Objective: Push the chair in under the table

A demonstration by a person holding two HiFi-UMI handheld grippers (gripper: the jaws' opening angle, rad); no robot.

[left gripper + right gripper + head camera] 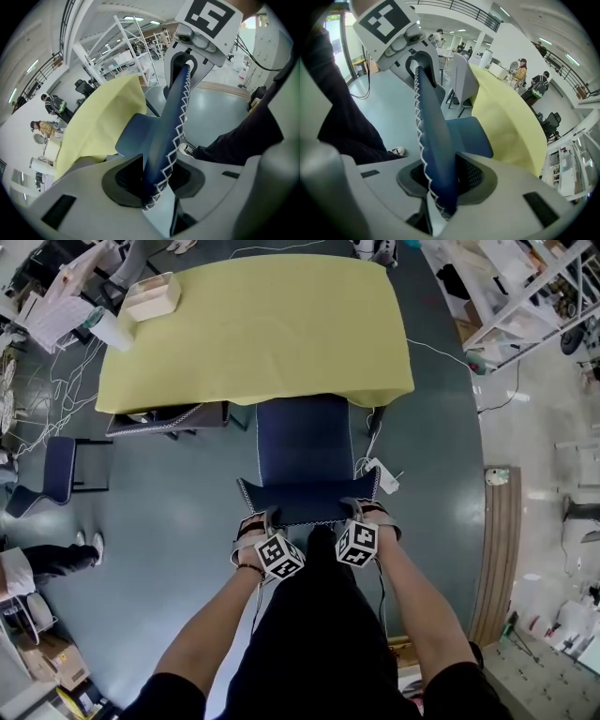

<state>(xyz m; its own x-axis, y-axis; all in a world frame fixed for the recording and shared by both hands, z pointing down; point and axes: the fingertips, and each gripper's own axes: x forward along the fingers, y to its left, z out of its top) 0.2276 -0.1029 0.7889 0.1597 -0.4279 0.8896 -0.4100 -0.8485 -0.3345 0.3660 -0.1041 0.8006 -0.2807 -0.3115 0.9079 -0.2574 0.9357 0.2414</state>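
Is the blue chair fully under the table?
Partly in: the chair has its seat front under the tablecloth; the backrest, clamped in left tongs and right tongs, stands clear.

chair [305,442] seat front runs under the desk [262,324] cloth at 12 o'clock, hidden; chair legs hidden beneath the seat. In head view, left gripper [265,519] and right gripper [359,510] fingers mostly covered by backrest and marker cubes. bystander [42,563] at 9 o'clock cut by frame edge.

left gripper [255,521]: jaws clamped on chair back [305,502] near its left end, pointing steeply down | right gripper [364,510]: jaws clamped on same top edge near right end, same tilt | left forearm [211,634], right forearm [422,615]: bare, extended forward, 2 roughly parallel
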